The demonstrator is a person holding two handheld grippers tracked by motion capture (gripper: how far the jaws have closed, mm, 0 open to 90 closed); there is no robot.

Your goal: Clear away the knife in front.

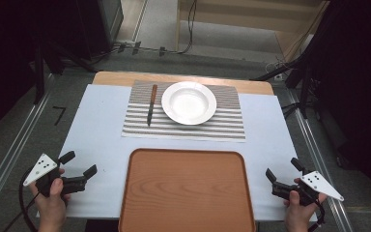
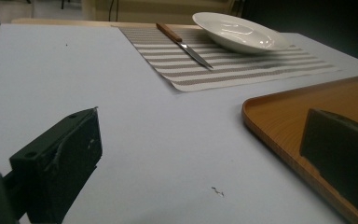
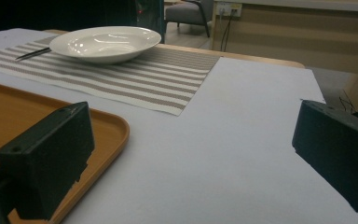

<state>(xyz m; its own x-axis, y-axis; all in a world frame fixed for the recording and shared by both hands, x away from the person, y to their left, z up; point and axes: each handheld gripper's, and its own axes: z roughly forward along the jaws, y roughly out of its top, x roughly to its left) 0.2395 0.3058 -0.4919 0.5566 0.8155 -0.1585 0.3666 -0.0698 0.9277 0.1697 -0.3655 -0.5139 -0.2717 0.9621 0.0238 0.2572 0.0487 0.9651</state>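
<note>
High view: each hand-held gripper (image 1: 83,163) (image 1: 282,168) gapes empty beside rounded wooden tray (image 1: 187,193)

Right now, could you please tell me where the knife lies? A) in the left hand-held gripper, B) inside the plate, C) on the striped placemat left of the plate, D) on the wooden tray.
C: the knife lies on the striped placemat, beside the white plate.

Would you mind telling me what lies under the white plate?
The plate rests on a striped placemat, with a knife beside it on the same mat. The mat lies on the white table cover. The patch of mat directly beneath the plate is covered.
</note>
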